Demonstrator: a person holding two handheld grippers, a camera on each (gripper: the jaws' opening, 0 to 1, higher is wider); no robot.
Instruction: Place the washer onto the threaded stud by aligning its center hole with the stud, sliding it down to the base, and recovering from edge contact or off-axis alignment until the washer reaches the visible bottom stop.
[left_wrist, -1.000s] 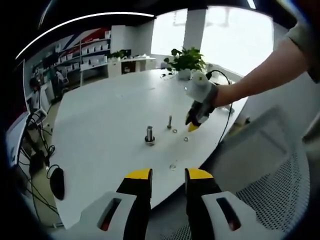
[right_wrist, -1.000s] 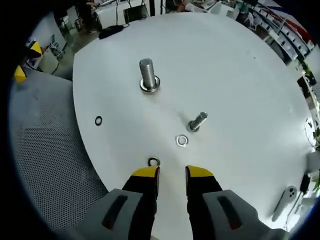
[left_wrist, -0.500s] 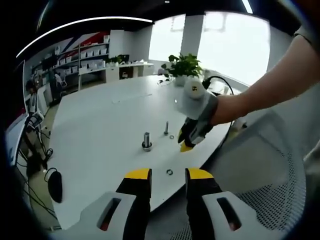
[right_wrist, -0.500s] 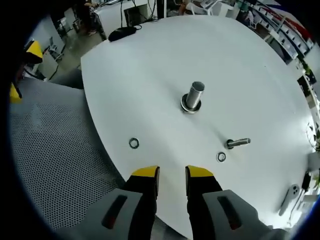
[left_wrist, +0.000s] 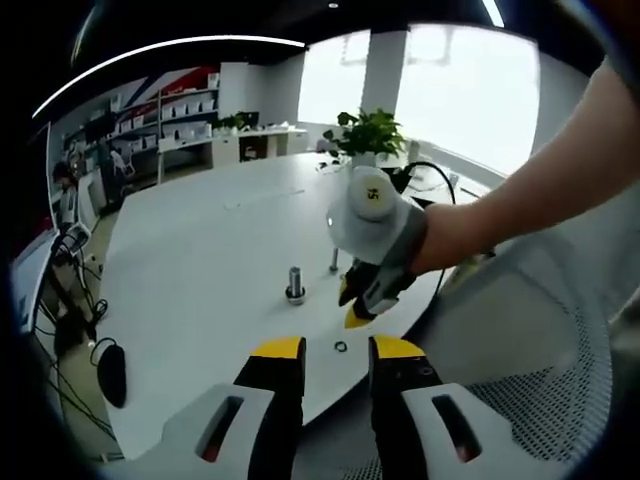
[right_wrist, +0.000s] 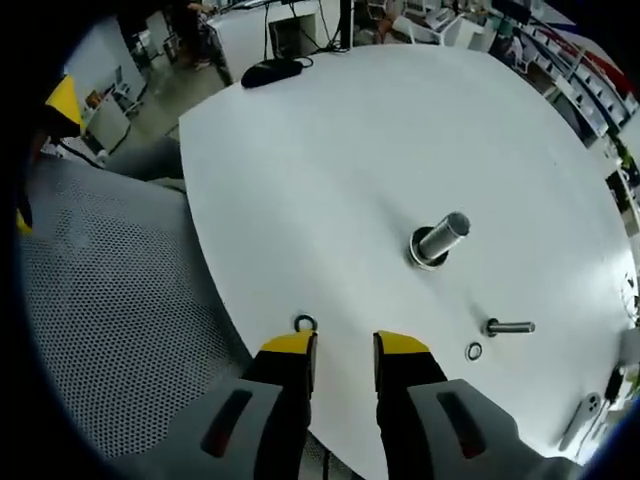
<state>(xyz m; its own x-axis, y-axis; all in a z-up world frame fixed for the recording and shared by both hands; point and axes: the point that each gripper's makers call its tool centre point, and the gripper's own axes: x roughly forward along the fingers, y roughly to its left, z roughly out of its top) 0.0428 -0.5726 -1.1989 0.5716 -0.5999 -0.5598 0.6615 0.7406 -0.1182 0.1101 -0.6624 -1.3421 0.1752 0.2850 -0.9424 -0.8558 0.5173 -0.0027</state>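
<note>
Two loose metal washers lie on the round white table (right_wrist: 330, 150): a small dark ring washer (right_wrist: 305, 323) near the table's edge, just ahead of the right gripper (right_wrist: 343, 348), whose yellow-tipped jaws stand parted and empty, seemingly lined up to pick it. The other, a silvery washer (right_wrist: 473, 351), rests beside the thin threaded stud (right_wrist: 510, 327), while the thick steel stud (right_wrist: 440, 240) already carries a washer at its base. Well back from the table, the left gripper (left_wrist: 335, 352) hovers released and empty, probably to leave room.
</note>
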